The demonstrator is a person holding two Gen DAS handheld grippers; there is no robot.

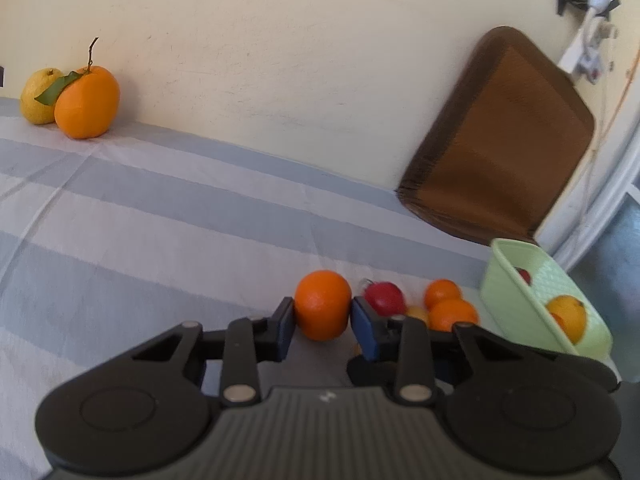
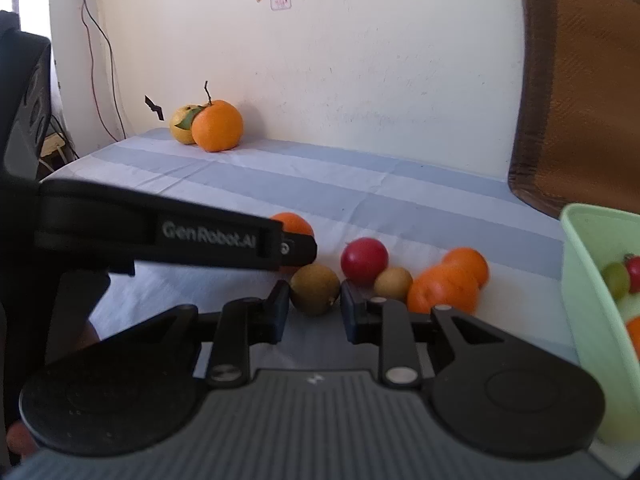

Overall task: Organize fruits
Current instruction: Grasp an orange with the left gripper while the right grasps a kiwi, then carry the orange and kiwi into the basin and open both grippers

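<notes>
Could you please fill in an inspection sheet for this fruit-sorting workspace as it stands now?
Surface: striped cloth, creased.
Job's things: green basket at right, already holding fruit; loose red fruit, two oranges and a small brown fruit beside it.
Clutter: large orange and yellow fruit by the wall.
Claws: left claw shut on small orange; right claw shut on brown fruit.
Cables: dark cable down the wall.
Surroundings: cream wall, brown chair back.

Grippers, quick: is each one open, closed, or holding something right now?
Left gripper: closed on a small orange.
Right gripper: closed on a brownish-green fruit.
</notes>
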